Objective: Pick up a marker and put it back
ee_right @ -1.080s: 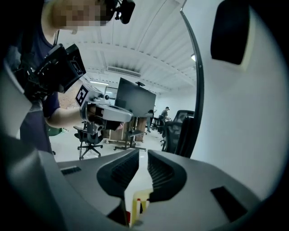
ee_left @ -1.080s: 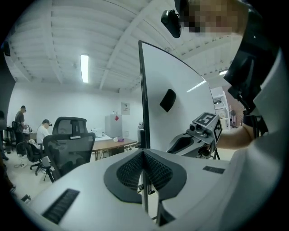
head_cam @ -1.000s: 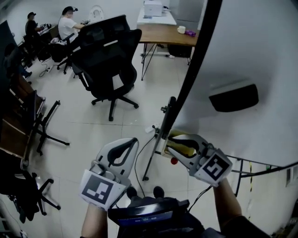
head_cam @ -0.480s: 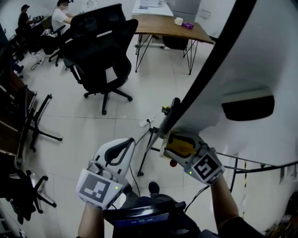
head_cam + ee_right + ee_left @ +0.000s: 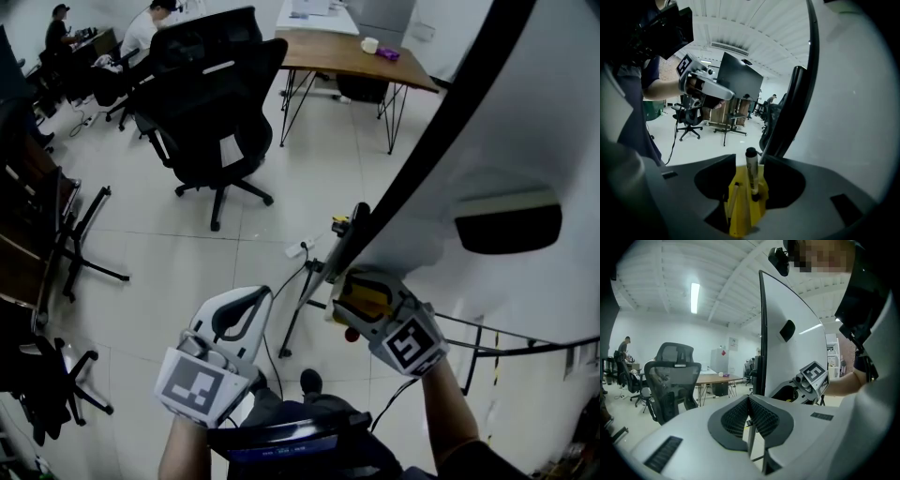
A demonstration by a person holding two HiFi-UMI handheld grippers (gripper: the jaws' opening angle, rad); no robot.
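A black-capped marker (image 5: 751, 173) stands upright in a yellow holder (image 5: 740, 206) at the lower edge of the whiteboard (image 5: 525, 112). My right gripper (image 5: 747, 160) is open. Its jaws stand either side of the holder and marker, and the pads do not press on the marker. They have just been closing a little after opening wide. In the head view the right gripper (image 5: 354, 289) sits over the yellow holder (image 5: 362, 302). My left gripper (image 5: 259, 292) hangs to its left, shut and empty, its tips meeting (image 5: 749, 398).
The whiteboard's stand leg (image 5: 298, 319) and a cable run down to the tiled floor. A black eraser (image 5: 506, 225) sticks to the board. Black office chairs (image 5: 216, 103) and a wooden table (image 5: 352, 61) stand further off. People sit at desks at the far left (image 5: 155, 23).
The right gripper stays at the yellow holder, its jaws now spread wider round it. The left gripper keeps shut in much the same place. The head view has shifted slightly.
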